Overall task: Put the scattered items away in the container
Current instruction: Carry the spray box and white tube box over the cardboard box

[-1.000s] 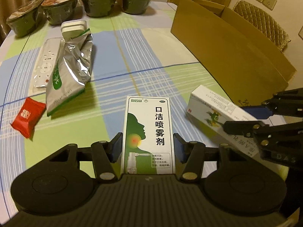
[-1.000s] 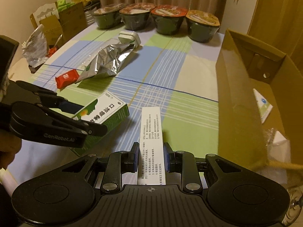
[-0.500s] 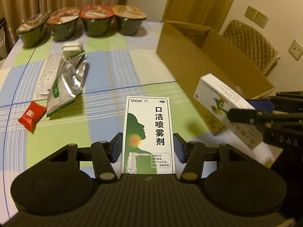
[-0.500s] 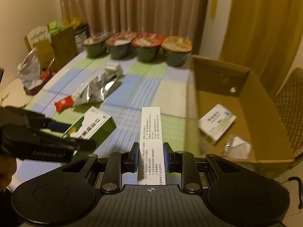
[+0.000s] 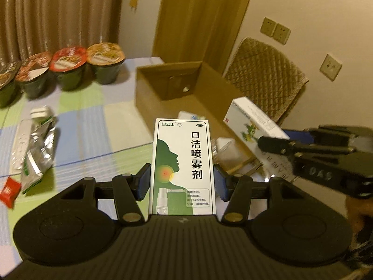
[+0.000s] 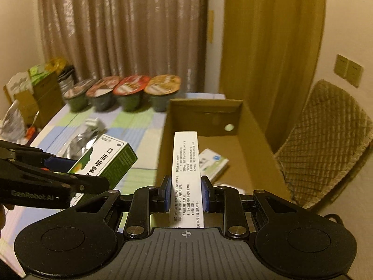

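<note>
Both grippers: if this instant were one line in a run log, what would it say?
left gripper: shut on green spray box | right gripper: shut on white box, above cardboard box | phase: carrying, nothing released

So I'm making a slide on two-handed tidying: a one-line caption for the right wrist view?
Right tongs carry a white box above the open carton, left tongs alongside with a green box.

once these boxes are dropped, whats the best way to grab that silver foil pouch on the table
Judging from the left wrist view, the silver foil pouch lies flat and crumpled, long axis running away from the camera. A hand-held gripper would probably do best coming from above, closing across its narrow width at a raised crease mid-body, since the flat edges offer little to pinch.
</note>
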The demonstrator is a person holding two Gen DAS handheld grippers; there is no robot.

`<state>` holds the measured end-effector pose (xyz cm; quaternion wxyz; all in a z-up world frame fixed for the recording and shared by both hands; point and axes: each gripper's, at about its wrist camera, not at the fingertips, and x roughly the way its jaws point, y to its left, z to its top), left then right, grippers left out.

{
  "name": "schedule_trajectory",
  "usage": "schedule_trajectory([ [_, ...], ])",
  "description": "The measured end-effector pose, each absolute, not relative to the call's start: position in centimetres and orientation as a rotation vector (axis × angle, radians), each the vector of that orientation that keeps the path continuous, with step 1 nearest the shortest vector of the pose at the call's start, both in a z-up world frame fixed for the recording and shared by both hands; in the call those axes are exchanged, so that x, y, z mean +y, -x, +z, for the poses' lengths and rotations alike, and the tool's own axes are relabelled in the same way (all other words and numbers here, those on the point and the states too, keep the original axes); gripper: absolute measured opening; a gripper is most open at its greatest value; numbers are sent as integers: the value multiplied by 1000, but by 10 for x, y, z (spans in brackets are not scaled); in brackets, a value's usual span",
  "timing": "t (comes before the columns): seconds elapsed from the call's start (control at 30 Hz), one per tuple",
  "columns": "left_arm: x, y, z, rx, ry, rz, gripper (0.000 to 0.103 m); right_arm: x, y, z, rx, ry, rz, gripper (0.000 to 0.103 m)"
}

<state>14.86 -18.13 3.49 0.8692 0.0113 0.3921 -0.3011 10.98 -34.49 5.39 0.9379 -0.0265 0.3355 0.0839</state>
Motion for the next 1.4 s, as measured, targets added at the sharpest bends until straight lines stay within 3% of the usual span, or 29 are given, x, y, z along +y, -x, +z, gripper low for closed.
schedule_trajectory([
  [0.6, -275, -174, 31, 837, -16, -653, 50, -406, -149, 45, 682, 2, 108, 28],
  [1.4, -292, -196, 13, 850, 12, -638, 51, -415, -173, 35, 696, 5, 77, 28],
])
